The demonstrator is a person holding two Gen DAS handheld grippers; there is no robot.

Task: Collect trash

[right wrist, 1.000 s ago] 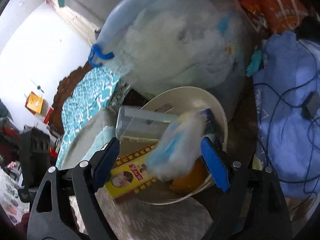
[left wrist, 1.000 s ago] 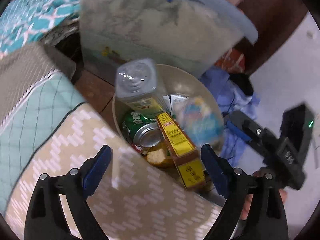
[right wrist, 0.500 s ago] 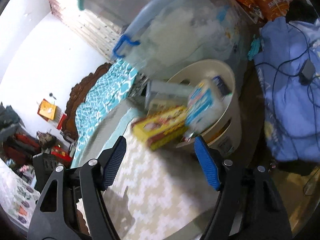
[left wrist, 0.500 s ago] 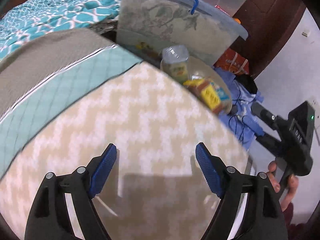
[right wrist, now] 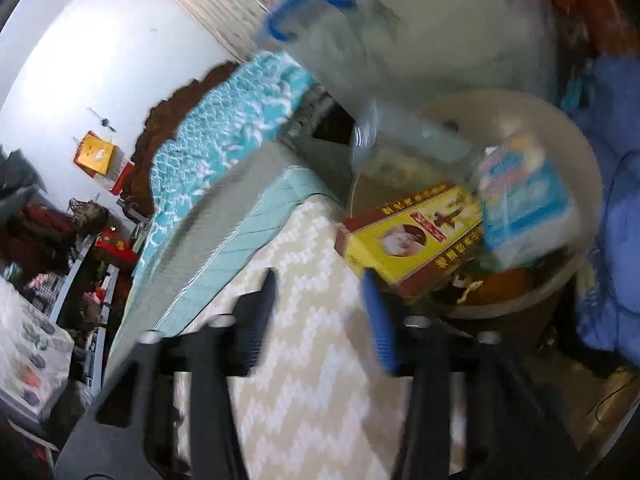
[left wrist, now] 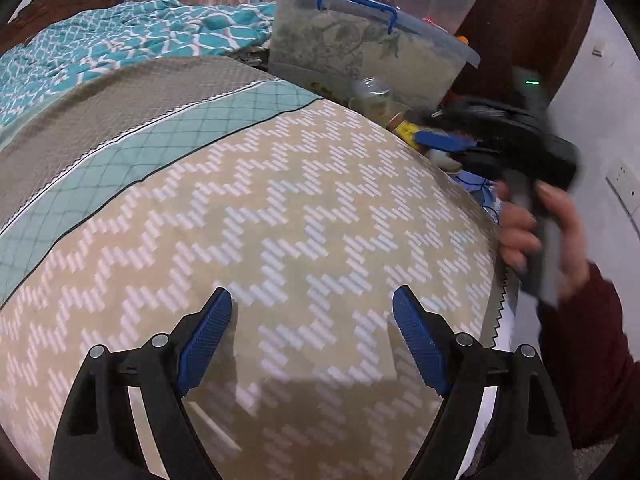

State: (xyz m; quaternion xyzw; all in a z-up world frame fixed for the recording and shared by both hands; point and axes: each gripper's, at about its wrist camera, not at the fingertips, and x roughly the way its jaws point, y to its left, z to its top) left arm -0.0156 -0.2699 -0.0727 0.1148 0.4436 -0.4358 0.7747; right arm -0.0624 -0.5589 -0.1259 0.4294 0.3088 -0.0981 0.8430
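Blue-padded fingers of the left hand-held gripper (left wrist: 310, 338) gape empty over the beige zigzag bedcover (left wrist: 280, 220). Right hand-held gripper (right wrist: 320, 304), half-open, empty, sits nearer the round cream bin (right wrist: 588, 184), ahead-right, where the long yellow carton (right wrist: 408, 236) juts toward it.

Beige zigzag mat (left wrist: 304, 240) beside a teal quilt (left wrist: 132, 40), lidded clear storage box (left wrist: 360, 48) behind

yellow box (right wrist: 416, 236): red-brown side bands with printed characters, too blurred to read | blue-white packet (right wrist: 524, 204): print blurred, unreadable
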